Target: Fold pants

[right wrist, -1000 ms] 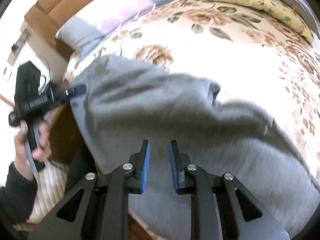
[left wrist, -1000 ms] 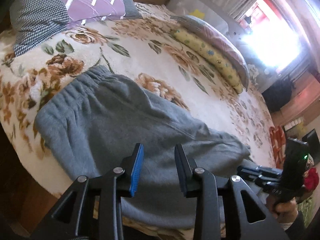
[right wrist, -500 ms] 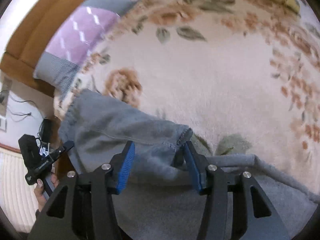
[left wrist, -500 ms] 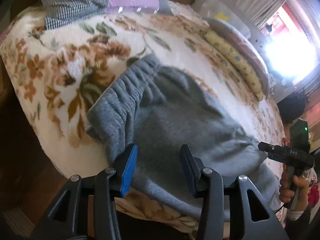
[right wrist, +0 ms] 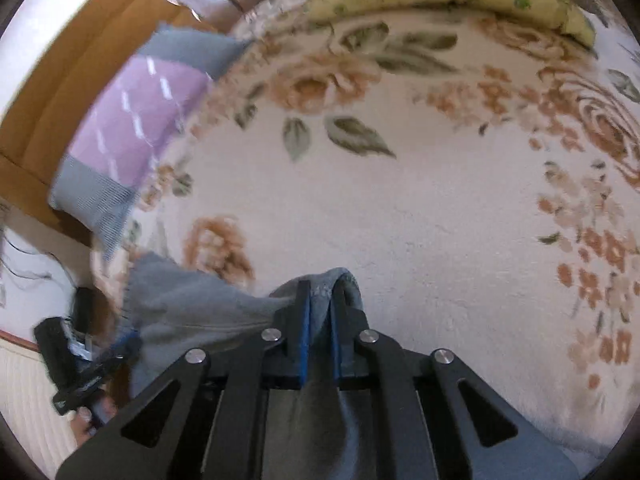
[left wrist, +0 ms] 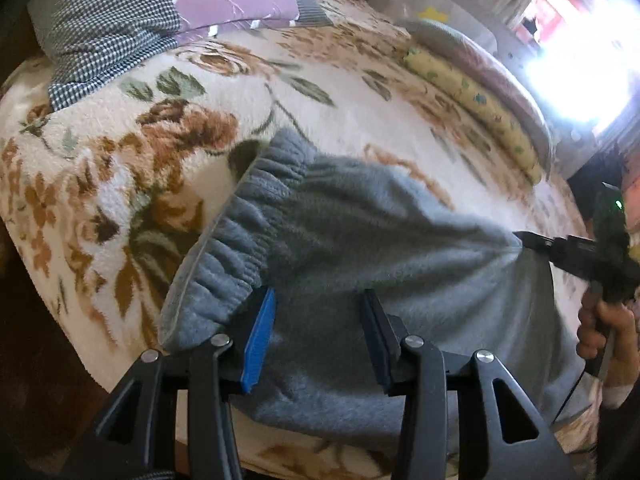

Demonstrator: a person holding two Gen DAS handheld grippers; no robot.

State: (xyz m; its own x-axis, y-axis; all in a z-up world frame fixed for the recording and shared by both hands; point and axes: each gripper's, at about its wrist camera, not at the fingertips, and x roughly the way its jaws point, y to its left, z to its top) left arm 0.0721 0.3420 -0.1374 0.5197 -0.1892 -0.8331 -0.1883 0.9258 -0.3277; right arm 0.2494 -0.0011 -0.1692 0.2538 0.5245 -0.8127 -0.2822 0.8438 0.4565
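Currently the gray sweatpants [left wrist: 360, 248] lie on the floral bed blanket [left wrist: 120, 168] near its front edge, elastic waistband [left wrist: 240, 240] toward the checked-and-purple pillow [left wrist: 168, 4]. Left gripper [left wrist: 318, 336]: jaws partly open over the cloth just below the waistband, fabric between the blue pads [left wrist: 260, 336], no pinch. Right gripper [right wrist: 318, 336]: jaws closing, nearly together, clamping a bunched fold of the pants' edge, cloth pulled taut toward it. Yellow dotted bolster [left wrist: 480, 112] at the far side.

1 pr gray pants [left wrist: 360, 248], 2 grippers [left wrist: 316, 340] [right wrist: 318, 332], 1 pillow [left wrist: 160, 8], 1 blanket [left wrist: 120, 152]
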